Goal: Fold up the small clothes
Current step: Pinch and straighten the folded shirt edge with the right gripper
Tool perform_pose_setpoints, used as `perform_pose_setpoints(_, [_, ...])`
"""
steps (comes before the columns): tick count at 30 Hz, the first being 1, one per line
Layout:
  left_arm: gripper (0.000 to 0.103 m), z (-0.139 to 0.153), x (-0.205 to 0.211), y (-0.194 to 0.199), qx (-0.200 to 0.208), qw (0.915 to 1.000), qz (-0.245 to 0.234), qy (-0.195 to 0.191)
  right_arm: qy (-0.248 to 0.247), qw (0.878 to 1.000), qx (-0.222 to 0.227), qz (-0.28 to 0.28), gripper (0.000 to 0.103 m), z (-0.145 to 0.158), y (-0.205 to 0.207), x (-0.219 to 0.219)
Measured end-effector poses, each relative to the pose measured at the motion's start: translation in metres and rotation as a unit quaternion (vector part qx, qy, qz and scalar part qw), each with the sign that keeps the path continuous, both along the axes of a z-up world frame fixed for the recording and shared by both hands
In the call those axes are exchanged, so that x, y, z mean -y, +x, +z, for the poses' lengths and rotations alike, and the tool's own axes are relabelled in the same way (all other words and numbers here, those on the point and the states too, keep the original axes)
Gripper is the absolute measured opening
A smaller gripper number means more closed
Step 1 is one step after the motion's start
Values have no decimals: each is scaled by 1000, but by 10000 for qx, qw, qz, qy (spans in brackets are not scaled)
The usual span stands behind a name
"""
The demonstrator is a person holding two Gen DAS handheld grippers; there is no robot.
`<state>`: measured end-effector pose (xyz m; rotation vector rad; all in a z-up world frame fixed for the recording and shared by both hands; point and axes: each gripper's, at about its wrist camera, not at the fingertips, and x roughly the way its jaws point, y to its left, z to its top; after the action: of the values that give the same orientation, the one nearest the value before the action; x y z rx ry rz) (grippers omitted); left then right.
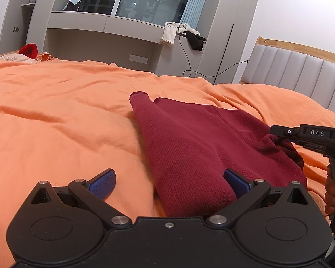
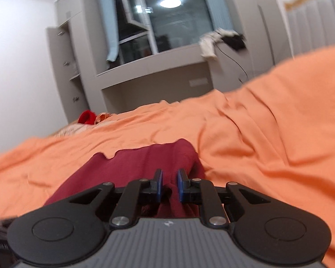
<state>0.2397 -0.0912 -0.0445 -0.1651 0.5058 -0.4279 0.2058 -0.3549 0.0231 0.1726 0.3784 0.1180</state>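
A dark red knit garment (image 1: 189, 143) lies partly folded on the orange bedspread (image 1: 55, 111), one narrow end pointing to the far side. My left gripper (image 1: 169, 183) is open wide at its near edge, the left pad on the bedspread and the right pad against the cloth. My right gripper (image 1: 277, 134) shows at the right, its tip at a raised fold of the garment. In the right wrist view the right gripper (image 2: 169, 182) has its pads close together around a ridge of the red garment (image 2: 145, 156), with a narrow gap visible.
A grey padded headboard (image 1: 301, 71) stands at the right. A grey window cabinet (image 1: 105, 33) with hanging clothes (image 1: 183, 33) and a cable is behind the bed. A red item (image 1: 29, 50) lies at the bed's far left corner.
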Motion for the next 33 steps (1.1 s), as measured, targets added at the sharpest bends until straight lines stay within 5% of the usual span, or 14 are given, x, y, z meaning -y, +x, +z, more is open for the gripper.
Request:
perform_pose_setpoints(5, [102,0,0,0,1,10000,2,-2,-885,9956,228,184,16,-1,-9,-29])
perform_pose_setpoints(12, [102,0,0,0,8,10000,4,0,-839,9964,-25,-77,19,1,-3,-20])
perform_pose_setpoints(17, [102,0,2,-1,64,10000,25,56,-135,9971,-565,-484,49,-4,6,13])
perform_pose_setpoints(22, [102,0,4,-2,86,9999,37,75,929,9901,-869,-591,59,-11,10,50])
perform_pose_setpoints(28, [102,0,4,-3,89,9999,36,82,2819,9508,-1192,-485,69,-30,24,89])
perform_pose_setpoints(33, [102,0,4,-2,87,9999,36,78,3219,9361,-1380,-328,84,-44,40,93])
